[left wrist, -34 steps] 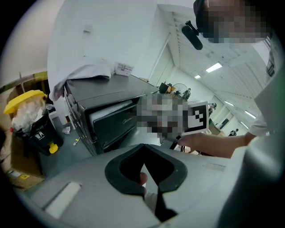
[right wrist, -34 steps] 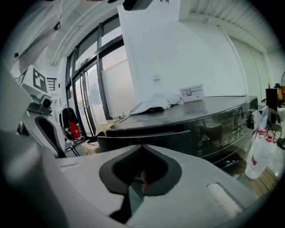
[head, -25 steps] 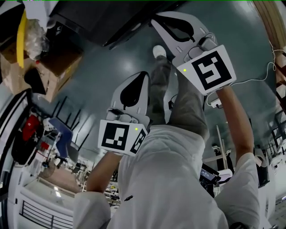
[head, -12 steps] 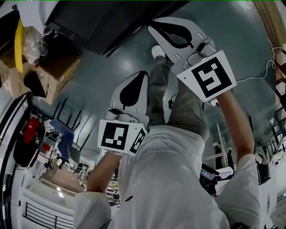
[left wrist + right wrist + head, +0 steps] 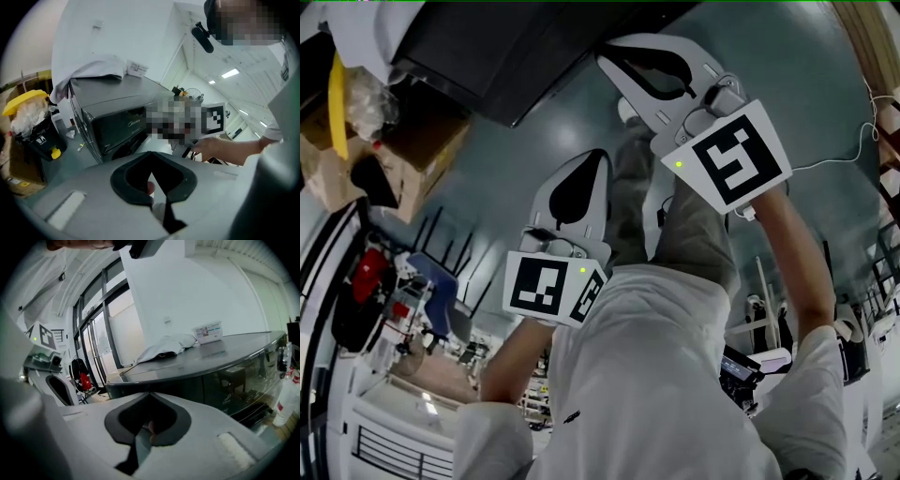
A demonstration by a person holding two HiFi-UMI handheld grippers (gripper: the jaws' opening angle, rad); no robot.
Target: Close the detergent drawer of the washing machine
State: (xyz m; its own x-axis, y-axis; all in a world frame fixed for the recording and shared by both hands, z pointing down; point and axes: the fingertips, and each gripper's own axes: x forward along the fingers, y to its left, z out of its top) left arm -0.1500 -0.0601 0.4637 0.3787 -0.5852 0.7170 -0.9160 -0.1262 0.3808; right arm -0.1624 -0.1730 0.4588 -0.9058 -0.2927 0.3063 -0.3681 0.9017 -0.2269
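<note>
1. The left gripper (image 5: 150,154) was shut tight and held nothing.
2. The right gripper (image 5: 150,394) was shut too, empty, near the dark washing machine's (image 5: 211,369) top edge.
3. Its drawer was too hard to see.

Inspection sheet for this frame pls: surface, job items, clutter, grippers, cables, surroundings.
Surface: grey floor, glossy.
Job's things: washing machine, dark, standing on the floor; detergent drawer cannot be made out, so open or closed is unknown.
Clutter: white cloth and small box on the machine top; cardboard box and black bin with yellow lid beside the machine.
Grippers: left gripper jaws together, nothing held; right gripper jaws together, nothing held, nearer the machine.
Cables: thin white cable trailing off to the right by the right arm.
Surroundings: tall windows.
</note>
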